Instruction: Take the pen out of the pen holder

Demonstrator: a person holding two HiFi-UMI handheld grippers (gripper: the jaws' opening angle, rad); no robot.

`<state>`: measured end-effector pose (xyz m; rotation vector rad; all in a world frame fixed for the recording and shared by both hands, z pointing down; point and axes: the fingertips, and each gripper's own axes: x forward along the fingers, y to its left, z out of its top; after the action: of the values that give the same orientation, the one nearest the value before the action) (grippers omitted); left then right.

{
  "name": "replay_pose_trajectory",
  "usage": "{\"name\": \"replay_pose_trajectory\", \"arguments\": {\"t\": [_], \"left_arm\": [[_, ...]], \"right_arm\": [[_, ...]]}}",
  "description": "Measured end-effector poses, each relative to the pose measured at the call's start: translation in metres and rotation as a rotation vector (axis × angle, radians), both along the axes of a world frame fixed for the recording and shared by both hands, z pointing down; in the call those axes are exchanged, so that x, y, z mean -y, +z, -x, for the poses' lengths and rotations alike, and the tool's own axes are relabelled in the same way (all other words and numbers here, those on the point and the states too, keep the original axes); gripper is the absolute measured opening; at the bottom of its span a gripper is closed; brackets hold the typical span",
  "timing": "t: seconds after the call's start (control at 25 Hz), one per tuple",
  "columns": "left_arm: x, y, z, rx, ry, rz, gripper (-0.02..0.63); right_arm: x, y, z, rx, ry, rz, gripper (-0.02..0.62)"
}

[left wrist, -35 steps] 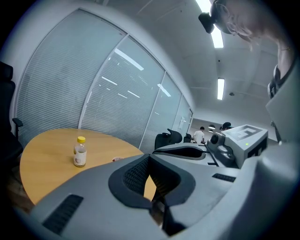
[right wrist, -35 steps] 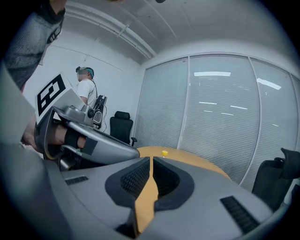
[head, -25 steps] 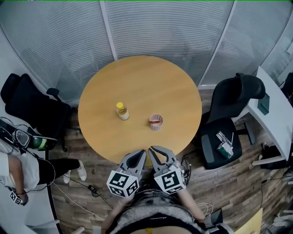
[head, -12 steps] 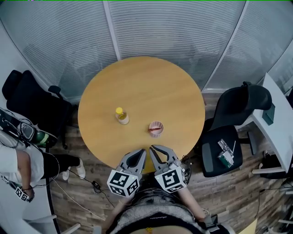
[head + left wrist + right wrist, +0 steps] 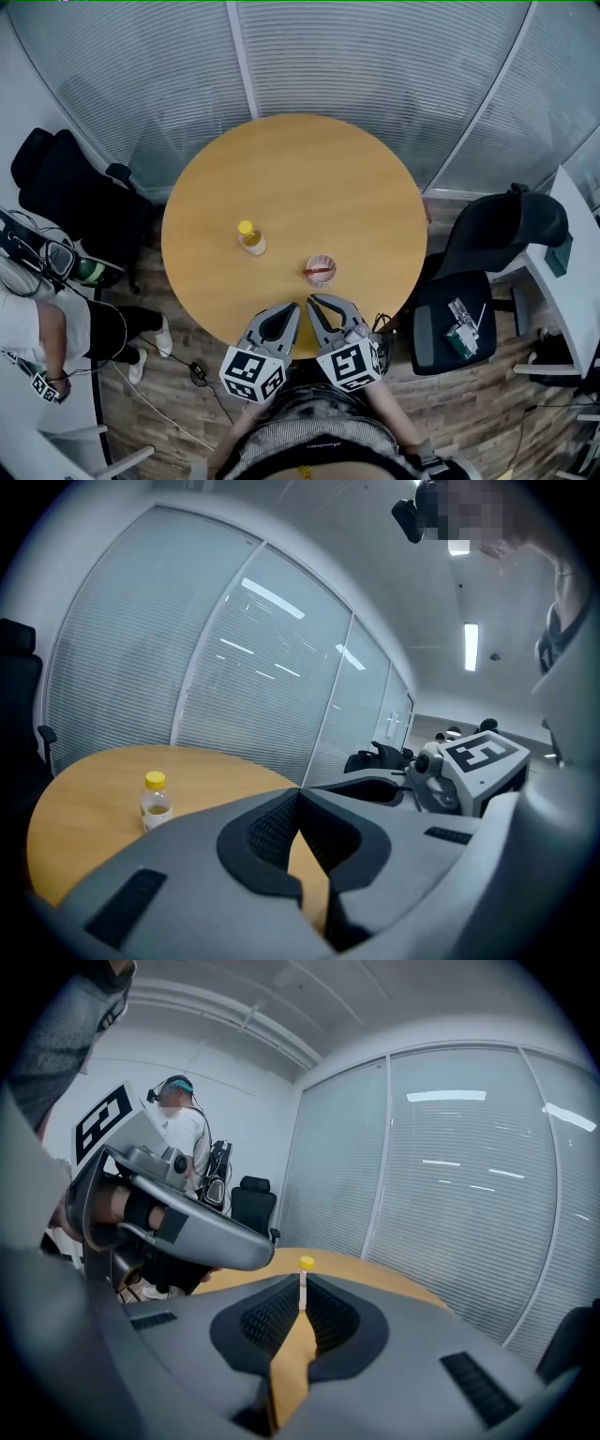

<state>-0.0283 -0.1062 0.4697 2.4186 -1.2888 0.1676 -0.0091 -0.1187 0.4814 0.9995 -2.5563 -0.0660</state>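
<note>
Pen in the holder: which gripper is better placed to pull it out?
Right, probably: the pen holder stands nearer the right gripper, on its side; the left gripper would have to reach across.

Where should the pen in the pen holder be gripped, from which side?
Probably from above, on the end of the red pen leaning over the left rim of the pen holder in the head view: the rest lies inside, so the wall blocks a side approach.
</note>
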Motion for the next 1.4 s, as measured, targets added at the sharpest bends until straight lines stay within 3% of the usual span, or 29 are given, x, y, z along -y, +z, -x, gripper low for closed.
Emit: {"name": "replay_pose_trajectory", "arguments": {"t": [0.28, 0.8, 1.04, 1.24, 1.4], "left_arm": [[0.013, 0.004, -0.005, 0.006, 0.021, 0.012, 0.003], [0.043, 0.005, 0.002, 0.011, 0.134, 0.018, 0.003], [0.056, 0.004, 0.016, -0.015, 0.134, 0.016, 0.003], [0.057, 0.007, 0.016, 0.027, 0.13, 0.002, 0.003], [0.062, 0.01, 0.018, 0.011, 0.128, 0.017, 0.003]], "right_arm": [[0.011, 0.008, -0.002, -0.022, 0.005, 0.01, 0.034], [0.037, 0.008, 0.002, -0.025, 0.106, 0.011, 0.034], [0.051, 0.017, 0.009, -0.044, 0.128, 0.024, 0.034], [0.056, 0.026, 0.005, -0.078, 0.133, 0.012, 0.034], [0.061, 0.037, 0.003, -0.089, 0.138, 0.027, 0.034]]}}
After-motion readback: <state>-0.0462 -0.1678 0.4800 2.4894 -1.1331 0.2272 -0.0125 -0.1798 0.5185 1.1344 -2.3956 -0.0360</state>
